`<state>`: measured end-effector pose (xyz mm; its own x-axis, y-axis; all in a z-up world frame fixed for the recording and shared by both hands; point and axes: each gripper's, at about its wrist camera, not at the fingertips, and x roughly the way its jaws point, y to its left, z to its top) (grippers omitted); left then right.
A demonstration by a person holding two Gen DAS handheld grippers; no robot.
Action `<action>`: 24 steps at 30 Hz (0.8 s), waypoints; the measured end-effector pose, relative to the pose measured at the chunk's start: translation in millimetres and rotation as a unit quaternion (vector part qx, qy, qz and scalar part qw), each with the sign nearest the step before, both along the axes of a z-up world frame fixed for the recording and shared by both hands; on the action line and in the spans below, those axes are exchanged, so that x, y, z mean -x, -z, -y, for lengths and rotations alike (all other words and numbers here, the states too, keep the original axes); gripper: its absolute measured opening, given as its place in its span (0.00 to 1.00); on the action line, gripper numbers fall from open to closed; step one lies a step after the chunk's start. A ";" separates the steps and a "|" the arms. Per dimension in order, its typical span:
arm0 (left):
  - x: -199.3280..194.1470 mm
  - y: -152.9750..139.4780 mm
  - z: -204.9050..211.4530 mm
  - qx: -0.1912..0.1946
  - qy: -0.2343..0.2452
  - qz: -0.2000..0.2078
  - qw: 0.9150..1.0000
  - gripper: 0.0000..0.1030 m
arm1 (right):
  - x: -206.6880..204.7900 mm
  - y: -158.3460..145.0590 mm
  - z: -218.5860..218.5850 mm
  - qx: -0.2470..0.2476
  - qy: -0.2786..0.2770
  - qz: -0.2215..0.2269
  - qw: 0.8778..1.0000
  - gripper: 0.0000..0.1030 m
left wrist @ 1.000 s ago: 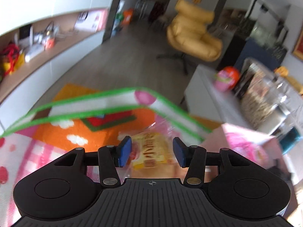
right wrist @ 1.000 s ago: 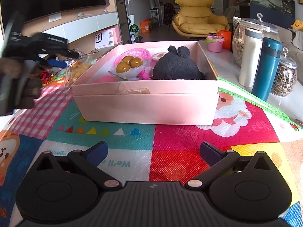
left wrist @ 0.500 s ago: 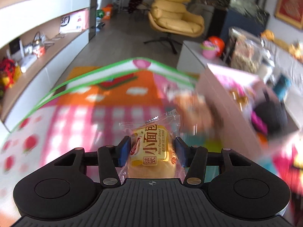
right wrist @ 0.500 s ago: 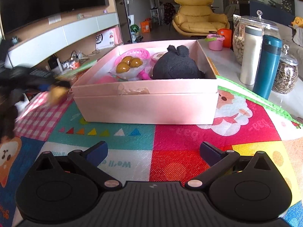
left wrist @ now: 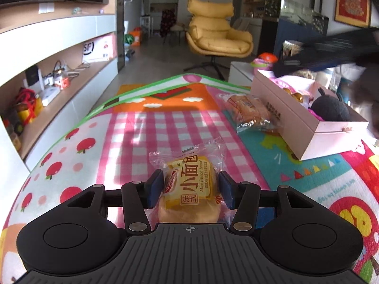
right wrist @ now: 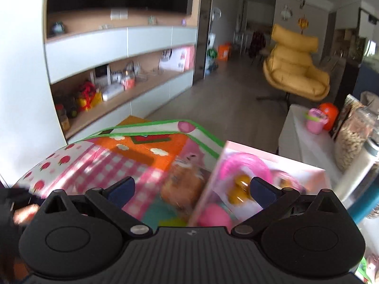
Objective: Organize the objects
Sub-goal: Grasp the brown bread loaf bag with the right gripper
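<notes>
While the left gripper (left wrist: 190, 188) sits low over the play mat (left wrist: 132, 127), its two blue pads (left wrist: 155, 188) stand on either side of a small wrapped bread roll (left wrist: 189, 189), one pad against each flank of the wrapper; the jaws are narrowed onto it. The roll lies lengthwise between the fingers, its yellow label facing up, its far end and the crimped wrapper edge poking out past the fingertips over the pink checked part of the mat. Whether the roll rests on the mat or is lifted off it cannot be told.

Landmark: pink box (left wrist: 308, 127), on the mat. The held roll is well apart from the box, on its open-mat side. A second wrapped bread (left wrist: 248, 112) lies on the mat touching the box's long side wall. Inside the box: a black plush toy (left wrist: 330, 108) at the near end, a pink basket with yellow-brown round items further along.

Right gripper (right wrist: 190, 191): jaws spread wide, nothing between them. View is motion-blurred. It hangs above the box's side wall (right wrist: 208, 179), with the second bread on one side of the wall and the box interior on the other.
</notes>
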<state>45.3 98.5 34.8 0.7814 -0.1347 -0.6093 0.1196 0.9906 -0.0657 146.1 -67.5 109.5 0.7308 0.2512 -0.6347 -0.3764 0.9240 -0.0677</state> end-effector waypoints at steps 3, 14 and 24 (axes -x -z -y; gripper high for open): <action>3.0 3.9 -0.3 0.003 0.000 0.015 1.000 0.54 | -36.3 13.1 -34.8 0.050 0.014 -0.005 0.999 0.95; 7.5 9.2 -16.3 0.055 -0.002 0.029 0.998 0.54 | -116.3 70.5 -85.2 0.159 0.083 -0.067 0.982 0.55; 6.9 10.3 -18.9 0.065 -0.004 0.029 0.997 0.54 | -31.3 66.3 -77.9 0.132 -0.022 -0.117 0.984 0.49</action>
<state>38.3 117.4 24.5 0.8161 -0.2042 -0.5406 0.1200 0.9750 -0.1871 177.4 10.4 43.2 0.5496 0.0832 -0.8313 -0.4492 0.8684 -0.2101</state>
